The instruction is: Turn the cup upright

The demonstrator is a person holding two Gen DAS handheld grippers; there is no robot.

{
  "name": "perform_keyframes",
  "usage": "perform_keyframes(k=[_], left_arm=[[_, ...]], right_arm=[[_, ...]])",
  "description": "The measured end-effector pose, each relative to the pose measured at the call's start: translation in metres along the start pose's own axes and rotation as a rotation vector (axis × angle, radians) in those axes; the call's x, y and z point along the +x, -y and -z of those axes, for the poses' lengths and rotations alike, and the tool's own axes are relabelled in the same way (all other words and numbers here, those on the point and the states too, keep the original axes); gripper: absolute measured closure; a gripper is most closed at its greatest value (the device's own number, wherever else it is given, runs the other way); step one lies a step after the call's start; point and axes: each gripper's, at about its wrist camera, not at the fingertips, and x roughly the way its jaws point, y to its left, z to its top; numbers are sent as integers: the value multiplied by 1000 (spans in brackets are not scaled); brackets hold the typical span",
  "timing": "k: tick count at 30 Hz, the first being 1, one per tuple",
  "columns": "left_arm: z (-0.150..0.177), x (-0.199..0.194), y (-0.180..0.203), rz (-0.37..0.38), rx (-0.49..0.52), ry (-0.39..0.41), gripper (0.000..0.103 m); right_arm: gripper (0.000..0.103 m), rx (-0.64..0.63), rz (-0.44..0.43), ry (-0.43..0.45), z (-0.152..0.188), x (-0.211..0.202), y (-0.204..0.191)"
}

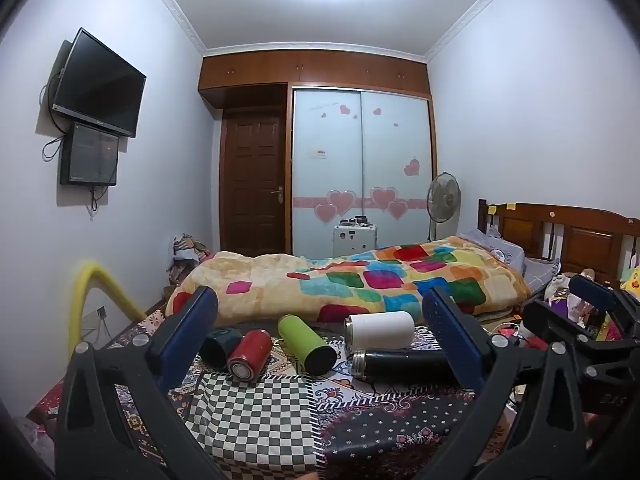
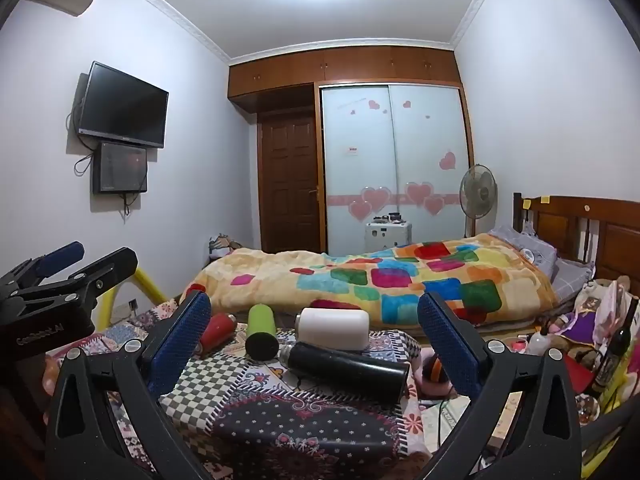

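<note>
Several cups lie on their sides on a patterned tablecloth (image 1: 256, 420): a dark teal cup (image 1: 218, 346), a red cup (image 1: 250, 354), a green cup (image 1: 306, 344), a white cup (image 1: 380, 330) and a black flask (image 1: 404, 362). In the right wrist view I see the red cup (image 2: 218, 328), green cup (image 2: 262, 330), white cup (image 2: 334, 328) and black flask (image 2: 348, 370). My left gripper (image 1: 320, 338) is open and empty, held short of the cups. My right gripper (image 2: 314, 338) is open and empty, also short of them.
A bed with a colourful blanket (image 1: 360, 280) lies behind the table. A yellow tube (image 1: 100, 284) stands at the left. Clutter and a dark bottle (image 2: 618, 344) sit at the right. The other gripper (image 2: 52, 292) shows at the left of the right wrist view.
</note>
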Motion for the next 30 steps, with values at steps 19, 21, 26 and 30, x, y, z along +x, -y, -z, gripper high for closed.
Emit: perform_keyframes(k=[19, 21, 26, 30], left_arm=[[4, 5, -6, 18, -24, -6, 0], [4, 5, -7, 22, -26, -7, 0], [3, 4, -6, 28, -26, -3, 0], [1, 3, -5, 28, -27, -4, 0]], right_arm=[[0, -10, 4, -3, 1, 2, -2], [0, -12, 5, -4, 1, 2, -3], [0, -12, 4, -4, 1, 2, 0], [0, -12, 4, -5, 1, 2, -1]])
